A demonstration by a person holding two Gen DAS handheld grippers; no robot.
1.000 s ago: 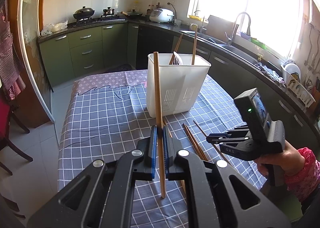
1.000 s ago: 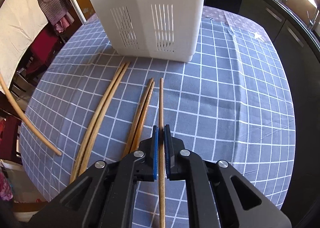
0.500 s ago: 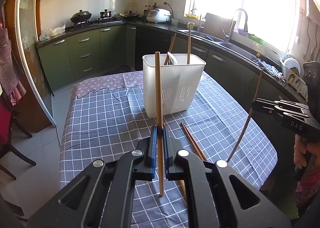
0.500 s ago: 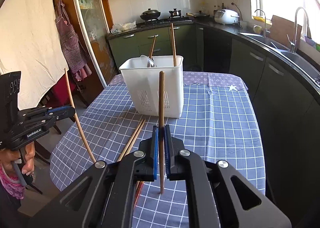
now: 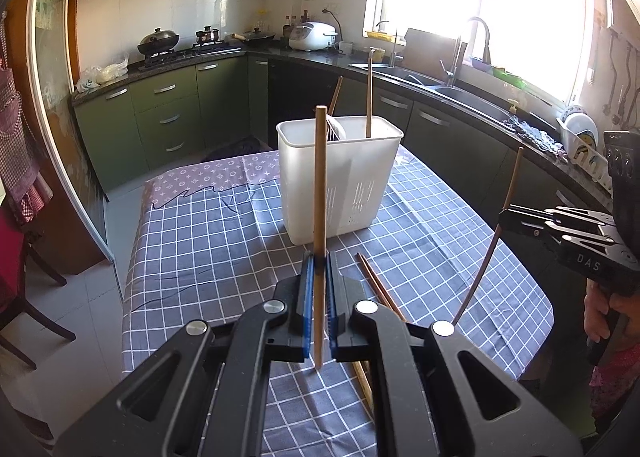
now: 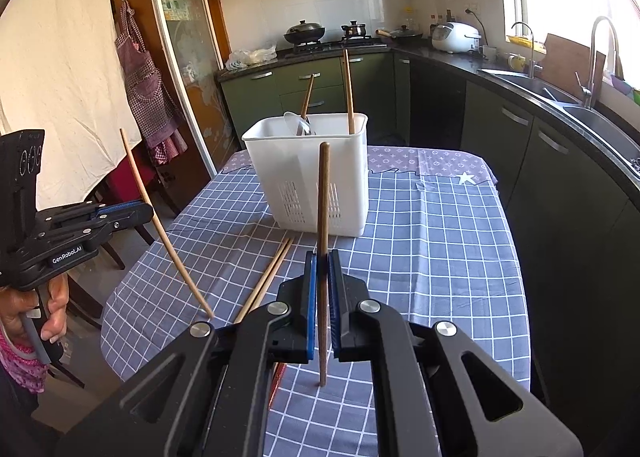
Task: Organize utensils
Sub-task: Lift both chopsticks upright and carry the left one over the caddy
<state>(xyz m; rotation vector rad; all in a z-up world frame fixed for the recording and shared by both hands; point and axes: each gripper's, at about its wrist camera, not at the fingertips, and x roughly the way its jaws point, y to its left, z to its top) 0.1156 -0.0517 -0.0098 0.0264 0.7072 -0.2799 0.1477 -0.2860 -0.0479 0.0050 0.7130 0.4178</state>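
From my left wrist, my left gripper (image 5: 318, 269) is clamped on a pale chopstick (image 5: 320, 193) held upright, above the checked cloth (image 5: 200, 241). The white holder (image 5: 340, 185) stands beyond on the table with two sticks and a spoon in it; loose chopsticks (image 5: 376, 289) lie just before it. From my right wrist, my right gripper (image 6: 323, 269) pinches a darker chopstick (image 6: 323, 217), also upright, in front of the holder (image 6: 312, 177). A pair of chopsticks (image 6: 268, 277) lies on the cloth to the left.
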